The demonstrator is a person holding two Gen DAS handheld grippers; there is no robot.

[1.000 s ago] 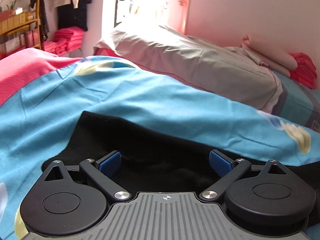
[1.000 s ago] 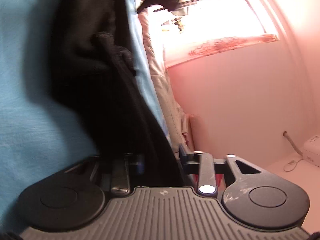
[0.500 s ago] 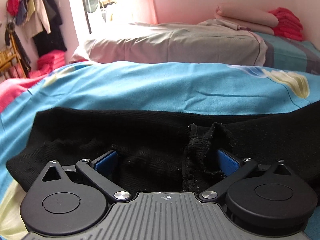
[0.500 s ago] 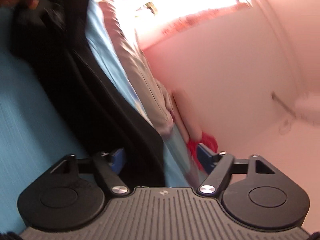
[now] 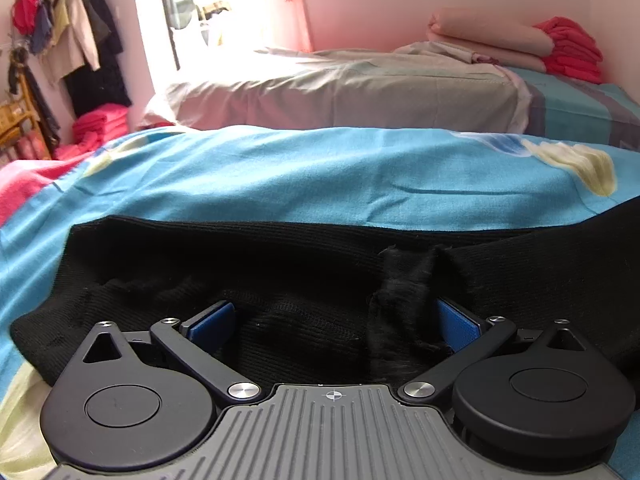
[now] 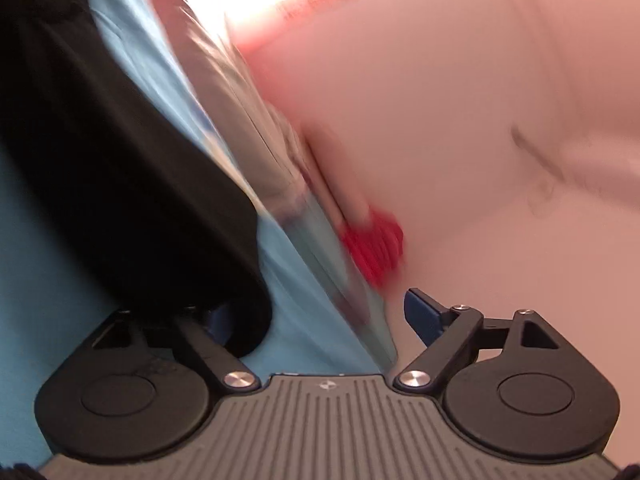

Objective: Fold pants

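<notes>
Left claw (image 5: 334, 320) spread over black pants (image 5: 304, 264) on blue bed (image 5: 320, 176); right claw (image 6: 320, 316) spread; no legible writing

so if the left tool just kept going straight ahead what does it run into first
Most likely the black pants: the left tool is open, with fabric bunched between its fingers. Beyond lies the blue bedspread, though depth is hard to judge.

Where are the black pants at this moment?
In the left wrist view, the pants lie across the blue bedsheet, directly before the open left gripper, with the grey pillow behind.
</notes>
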